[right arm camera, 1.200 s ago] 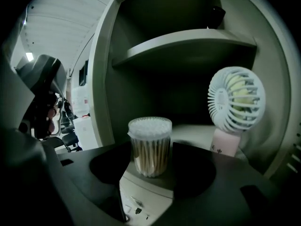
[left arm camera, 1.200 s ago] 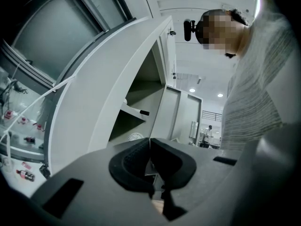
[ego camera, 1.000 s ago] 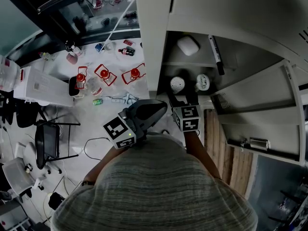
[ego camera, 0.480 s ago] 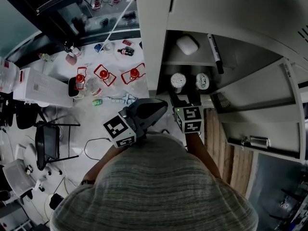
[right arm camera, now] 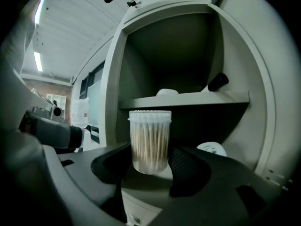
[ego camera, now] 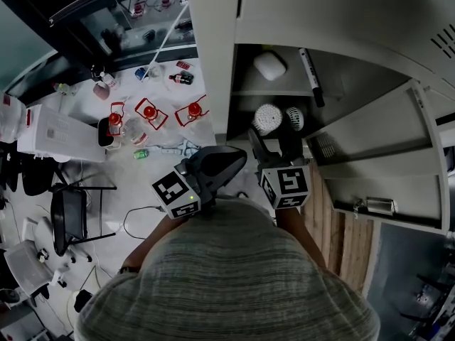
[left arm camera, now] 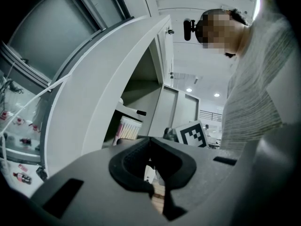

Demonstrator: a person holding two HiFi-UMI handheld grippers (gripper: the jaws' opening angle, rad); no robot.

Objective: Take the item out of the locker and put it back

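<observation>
The open grey locker (ego camera: 334, 130) has a clear jar of cotton swabs (right arm camera: 149, 142) in front of its lower compartment. My right gripper (right arm camera: 149, 160) is shut on the jar's lower half and holds it upright. In the head view the jar (ego camera: 268, 118) shows at the locker's mouth, just beyond the right gripper (ego camera: 270, 136). My left gripper (ego camera: 237, 156) hangs left of the locker, outside it, shut with nothing in it. From the left gripper view the jaws (left arm camera: 150, 145) meet, and the jar (left arm camera: 128, 128) shows beyond them.
On the locker's upper shelf (right arm camera: 188, 99) lie a white case (ego camera: 270, 65) and a black marker (ego camera: 311, 75). A white round object (ego camera: 295, 118) stays in the lower compartment to the jar's right. The locker door (ego camera: 377, 169) stands open at the right. A cluttered table (ego camera: 142, 112) is far left.
My right gripper has drawn back toward me with the jar of cotton swabs, and its marker cube looks larger. The left gripper has stayed in place.
</observation>
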